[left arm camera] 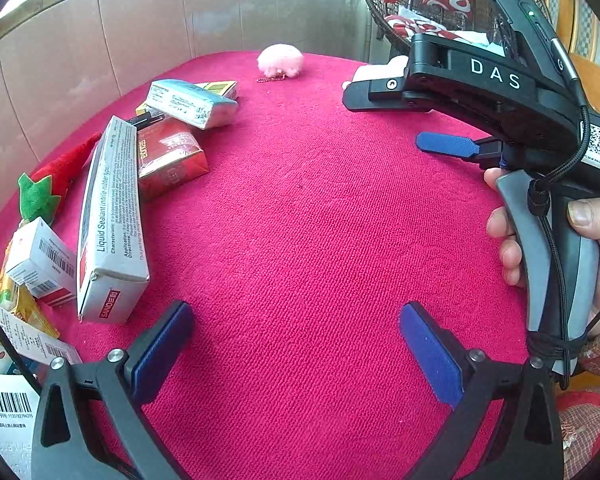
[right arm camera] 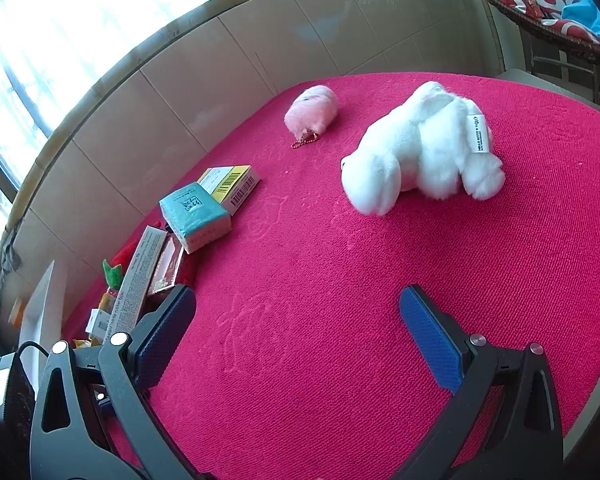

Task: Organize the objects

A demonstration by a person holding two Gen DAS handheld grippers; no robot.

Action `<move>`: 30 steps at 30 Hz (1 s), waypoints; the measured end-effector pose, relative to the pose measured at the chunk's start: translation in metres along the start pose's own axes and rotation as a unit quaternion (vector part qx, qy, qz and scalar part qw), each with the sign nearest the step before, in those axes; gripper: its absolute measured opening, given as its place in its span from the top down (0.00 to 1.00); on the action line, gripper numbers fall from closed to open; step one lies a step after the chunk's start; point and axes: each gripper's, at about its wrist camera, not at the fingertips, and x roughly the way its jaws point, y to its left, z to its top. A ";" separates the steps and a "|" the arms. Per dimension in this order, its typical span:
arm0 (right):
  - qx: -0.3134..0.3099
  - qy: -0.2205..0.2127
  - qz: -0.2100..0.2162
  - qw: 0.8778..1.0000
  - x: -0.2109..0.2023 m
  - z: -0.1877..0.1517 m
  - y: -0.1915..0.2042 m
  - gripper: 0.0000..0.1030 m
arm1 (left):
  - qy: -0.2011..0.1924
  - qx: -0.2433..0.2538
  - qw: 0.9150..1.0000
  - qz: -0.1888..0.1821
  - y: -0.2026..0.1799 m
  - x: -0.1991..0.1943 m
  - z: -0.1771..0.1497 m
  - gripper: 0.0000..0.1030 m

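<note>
While both our left tool (left arm camera: 296, 344) and right tool (right arm camera: 298, 334) hover spread and empty, the fluffy white plush toy (right arm camera: 422, 150) lies upper right on the red-carpeted table (right arm camera: 320, 300); soft and light, we judge its compressible body the best hold.

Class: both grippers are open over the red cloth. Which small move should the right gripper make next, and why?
Probably ease the right gripper forward toward the white plush toy. Its jaws are open and empty, the toy lies alone ahead of it, apart from the boxes piled at the left such as the liquid sealant box. The left gripper is also empty.
</note>
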 end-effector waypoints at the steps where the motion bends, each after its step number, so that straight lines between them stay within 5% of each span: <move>1: 0.001 0.000 0.001 1.000 0.000 0.000 0.000 0.00 | 0.000 0.000 1.000 0.000 0.000 0.000 0.000 0.00; 30: 0.018 -0.010 0.024 0.999 -0.005 -0.003 -0.008 0.00 | 0.000 0.000 1.000 0.000 0.000 0.000 0.000 0.00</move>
